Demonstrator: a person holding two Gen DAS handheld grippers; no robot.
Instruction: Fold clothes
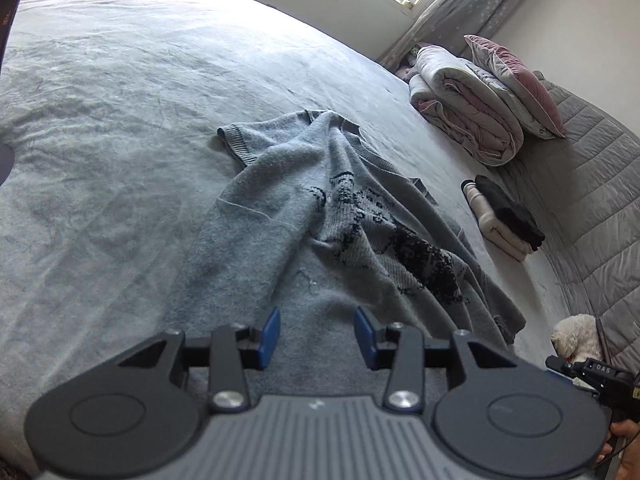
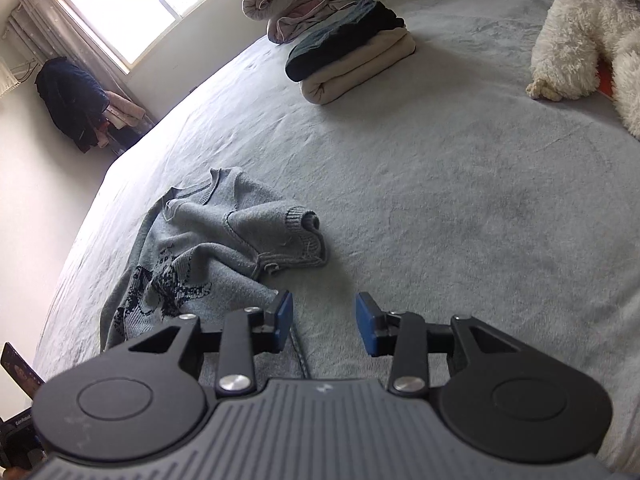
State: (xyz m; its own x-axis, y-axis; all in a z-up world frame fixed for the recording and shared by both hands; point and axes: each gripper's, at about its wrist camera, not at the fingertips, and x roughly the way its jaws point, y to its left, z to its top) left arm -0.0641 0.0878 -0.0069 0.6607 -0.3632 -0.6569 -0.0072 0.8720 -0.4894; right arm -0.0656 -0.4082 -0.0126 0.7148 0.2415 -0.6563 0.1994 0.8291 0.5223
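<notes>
I have both tongs hanging above the bed [image 1: 100, 120], and each pair stands apart with nothing between its blue pads. The left tongs [image 1: 317, 334] sit over the near hem of the grey sweater [image 1: 320, 216], which lies crumpled and unfolded on the grey bedspread, its dark knitted pattern facing up and one ribbed sleeve thrown out toward the far side. From the right wrist view I see the right tongs [image 2: 324, 322] beside the same sweater's near edge, mostly over bare bedspread; the left pad [image 2: 284, 316] is just at the fabric's edge, though I cannot tell whether it touches. A ribbed cuff [image 2: 302, 220] curls up near the middle of the bed. Well apart from the sweater, toward the headboard, rests a folded stack [image 2: 352, 52] of dark and cream garments, with a rolled duvet [image 1: 464, 108] and a pink pillow [image 1: 516, 84] behind it. A white plush toy [image 2: 580, 36] lies by the bed's right side.
</notes>
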